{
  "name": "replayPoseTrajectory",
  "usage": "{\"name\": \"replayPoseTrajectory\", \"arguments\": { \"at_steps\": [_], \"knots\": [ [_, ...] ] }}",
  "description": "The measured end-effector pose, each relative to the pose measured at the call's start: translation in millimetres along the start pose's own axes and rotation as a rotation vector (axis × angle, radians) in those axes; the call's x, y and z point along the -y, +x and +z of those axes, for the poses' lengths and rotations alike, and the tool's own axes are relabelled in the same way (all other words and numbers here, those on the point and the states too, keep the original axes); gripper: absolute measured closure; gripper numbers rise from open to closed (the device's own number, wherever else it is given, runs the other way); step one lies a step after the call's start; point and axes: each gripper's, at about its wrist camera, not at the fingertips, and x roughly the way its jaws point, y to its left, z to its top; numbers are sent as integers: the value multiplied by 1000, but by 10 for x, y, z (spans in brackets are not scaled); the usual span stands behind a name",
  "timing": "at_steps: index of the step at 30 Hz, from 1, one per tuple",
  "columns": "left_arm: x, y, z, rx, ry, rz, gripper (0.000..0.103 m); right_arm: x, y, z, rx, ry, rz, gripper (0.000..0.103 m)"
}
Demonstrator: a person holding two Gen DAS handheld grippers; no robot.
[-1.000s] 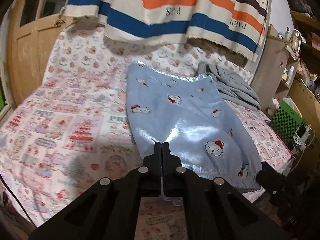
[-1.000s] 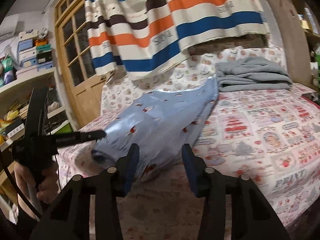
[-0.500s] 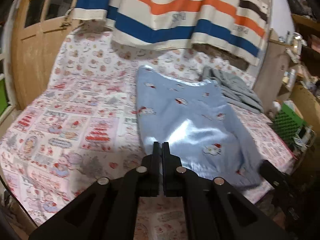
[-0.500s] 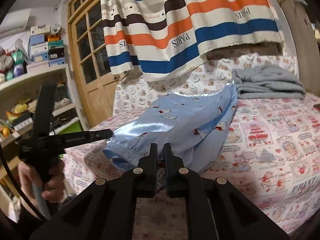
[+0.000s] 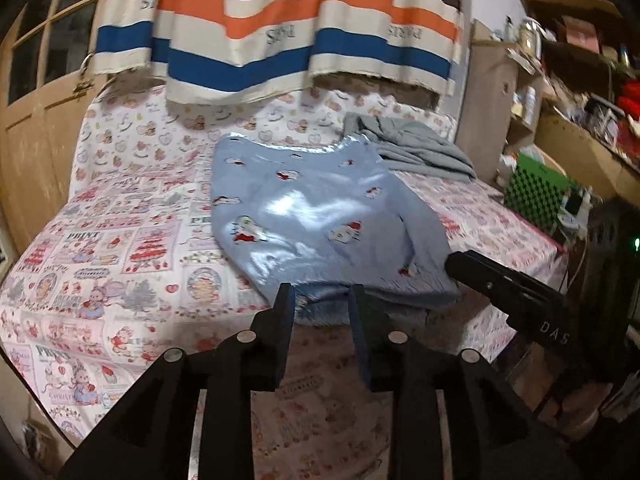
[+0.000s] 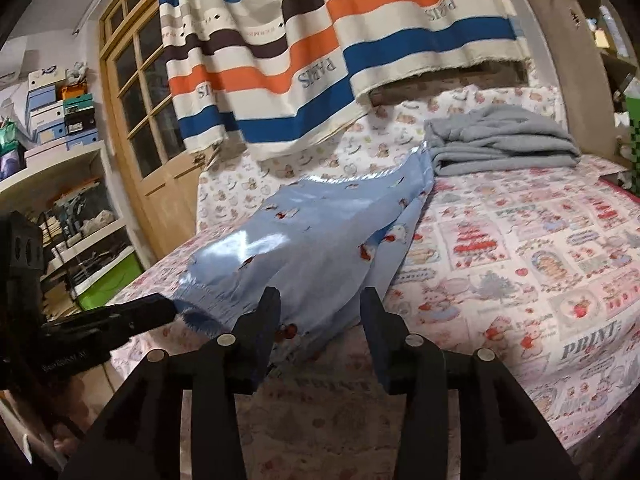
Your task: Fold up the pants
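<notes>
Blue pants [image 5: 320, 224] spread on the bed [image 5: 120, 248], lengthwise from the near edge toward the striped cloth [image 5: 280, 40], far end touching a grey garment [image 5: 412, 148]. Glossy and thin, so probably light, limp and slippery: likely to slide on the sheet and sag from any single hold. Best taken at the gathered near hem, one corner per tool, pinching both layers together.

Left gripper [image 5: 322, 300] just short of the near hem, jaws opening, cloth edge in front of the gap but not pressed. Right gripper [image 6: 320, 304] beside the hem's right corner, jaws opening too, released, fabric lying past the tips rather than pinched.

Containers: shelves [image 6: 60, 184] by the door stacked with boxes [image 6: 60, 116], contents hidden; a green bin [image 6: 108, 284] below, contents not visible.
</notes>
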Motion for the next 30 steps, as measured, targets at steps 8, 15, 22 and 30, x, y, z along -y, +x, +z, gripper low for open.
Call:
{"name": "replayPoseTrajectory", "arguments": {
  "at_steps": [8, 15, 22, 30],
  "knots": [
    [118, 117, -95, 11, 112, 187, 76, 27, 23, 7, 3, 33, 35, 60],
    [246, 111, -103, 74, 201, 255, 69, -29, 48, 10, 12, -6, 28, 60],
    [321, 241, -132, 59, 269, 272, 61, 86, 50, 69, 9, 67, 59, 60],
    [253, 253, -103, 68, 241, 297, 88, 43, 115, 108, -6, 56, 102, 60]
  ]
}}
